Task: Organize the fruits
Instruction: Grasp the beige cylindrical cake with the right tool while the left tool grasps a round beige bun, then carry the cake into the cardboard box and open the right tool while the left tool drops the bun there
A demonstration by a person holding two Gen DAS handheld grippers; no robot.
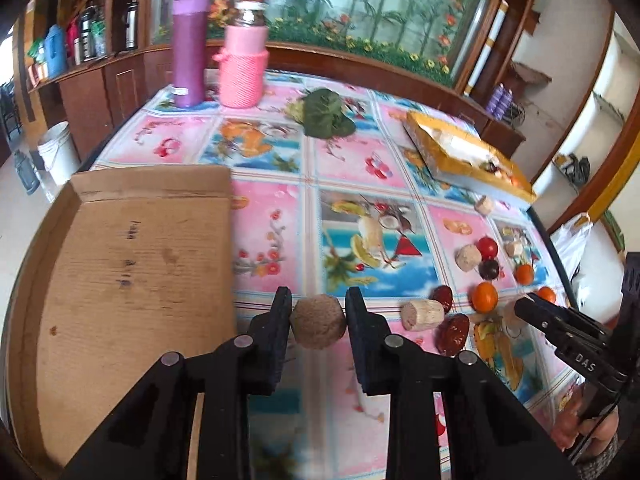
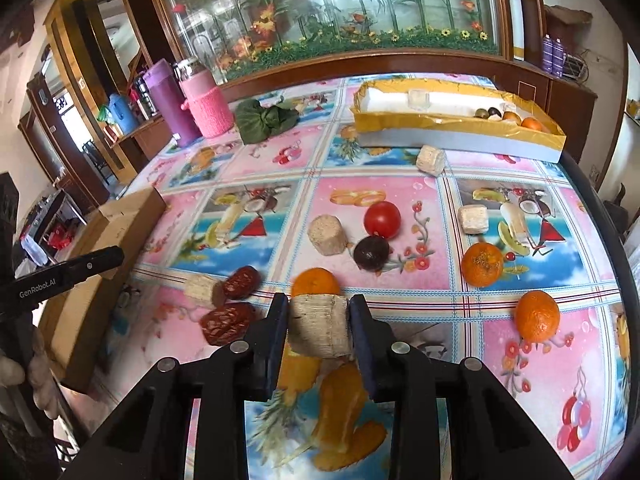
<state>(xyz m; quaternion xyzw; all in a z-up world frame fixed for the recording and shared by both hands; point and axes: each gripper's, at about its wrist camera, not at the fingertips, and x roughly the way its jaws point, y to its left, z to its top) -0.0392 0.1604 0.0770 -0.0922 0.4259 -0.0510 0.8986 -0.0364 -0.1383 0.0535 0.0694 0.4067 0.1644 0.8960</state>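
The left gripper (image 1: 318,320) is clamped on a round brown cork-like ball (image 1: 318,322), lifted off the patterned tablecloth (image 1: 276,160) and just beside the flat cardboard box (image 1: 132,272). My guess is that the ball is bound for that box, as it is not a fruit. The box's upper face shows bare cardboard with nothing lying on it; I cannot tell whether it is open.

The right gripper (image 2: 319,326) is closed on a pale cylindrical plug (image 2: 319,326), its pads pressing both flat sides; whether the plug has left the cloth I cannot tell. An orange (image 2: 316,282) sits directly behind the plug, touching or nearly so. Gripping the plug across its flat sides probably keeps it from rolling out.

From that plug outward, two dried red dates (image 2: 234,308) and another plug (image 2: 202,290) lie to the left. Farther back are a third plug (image 2: 327,235), a dark round fruit (image 2: 371,254) and a red tomato (image 2: 382,219), close together. To the right are two more oranges (image 2: 482,265) and a pale block (image 2: 473,219).

Farthest from the plug, the yellow-lined tray (image 2: 460,126) rests near the table's back edge. At its right end it holds several small fruits (image 2: 508,115), dark, green and orange, while its left part is nearly bare apart from one clear block. It looks like the fruit's destination, so most sorting remains.
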